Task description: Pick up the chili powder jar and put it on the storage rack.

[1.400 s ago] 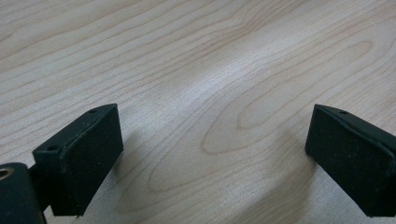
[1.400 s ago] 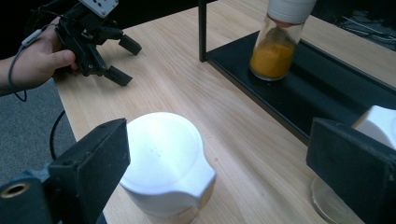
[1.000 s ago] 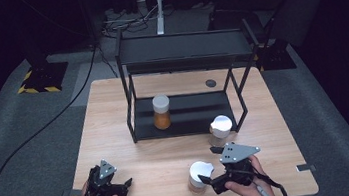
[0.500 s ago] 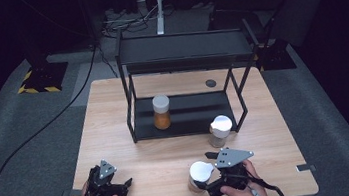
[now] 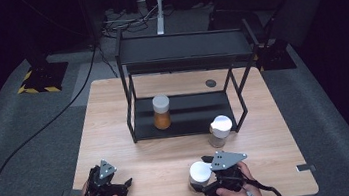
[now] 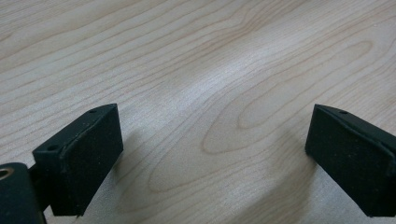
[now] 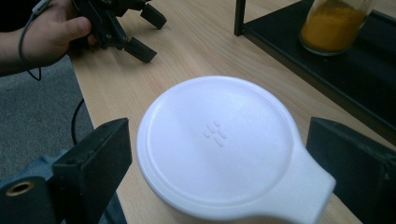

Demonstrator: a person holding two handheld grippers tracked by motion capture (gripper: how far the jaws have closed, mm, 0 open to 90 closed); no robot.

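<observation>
A jar with a white flip lid [image 5: 200, 174] stands near the table's front edge. My right gripper [image 5: 204, 185] is open, one jaw on each side of it, with gaps showing. The right gripper view looks down on that lid [image 7: 219, 140] between the right gripper's [image 7: 219, 154] fingers [image 7: 95, 163]. A second white-lidded jar [image 5: 220, 130] stands by the black rack's [image 5: 184, 51] right front leg. On the rack's lower shelf is a jar of orange powder [image 5: 161, 112], also in the right gripper view [image 7: 334, 28]. My left gripper [image 5: 126, 186] rests open at the front left over bare wood [image 6: 212, 140].
The wooden table [image 5: 110, 121] carries the two-tier rack at its back half. A small dark round disc [image 5: 210, 83] lies behind the rack. The right gripper view shows the other hand [image 7: 51, 35] holding the left gripper [image 7: 144, 32] and the rack's lower shelf [image 7: 355, 79].
My right gripper has shifted a little left and towards the front jar, so its jaws now stand around it. The left gripper and the jars have stayed put.
</observation>
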